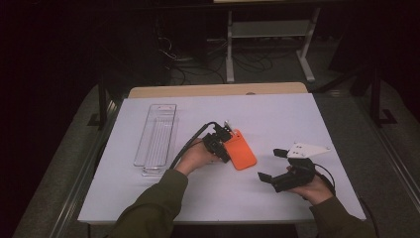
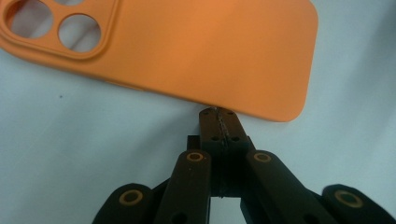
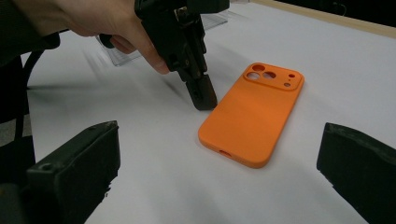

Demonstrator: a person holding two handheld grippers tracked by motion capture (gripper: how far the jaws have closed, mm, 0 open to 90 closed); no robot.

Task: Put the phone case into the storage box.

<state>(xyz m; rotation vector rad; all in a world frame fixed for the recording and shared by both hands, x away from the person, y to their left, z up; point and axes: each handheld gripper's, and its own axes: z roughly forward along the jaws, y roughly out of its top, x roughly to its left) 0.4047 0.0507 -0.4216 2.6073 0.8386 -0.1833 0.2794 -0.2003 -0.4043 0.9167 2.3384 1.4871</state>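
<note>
Orange phone case (image 1: 240,150) lies flat near the middle of the white table (image 1: 277,114), camera holes toward the top of the high view, long side slanting up and left. Left tool (image 2: 218,113), jaws pressed together with nothing between, touches its long edge. Right tool (image 1: 271,165) waits farther right, jaws wide apart; the case looks smooth, soft and round-cornered.

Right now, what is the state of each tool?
Left tool: closed, holding nothing, tips at the orange phone case edge.
Right tool: open, holding nothing.
</note>
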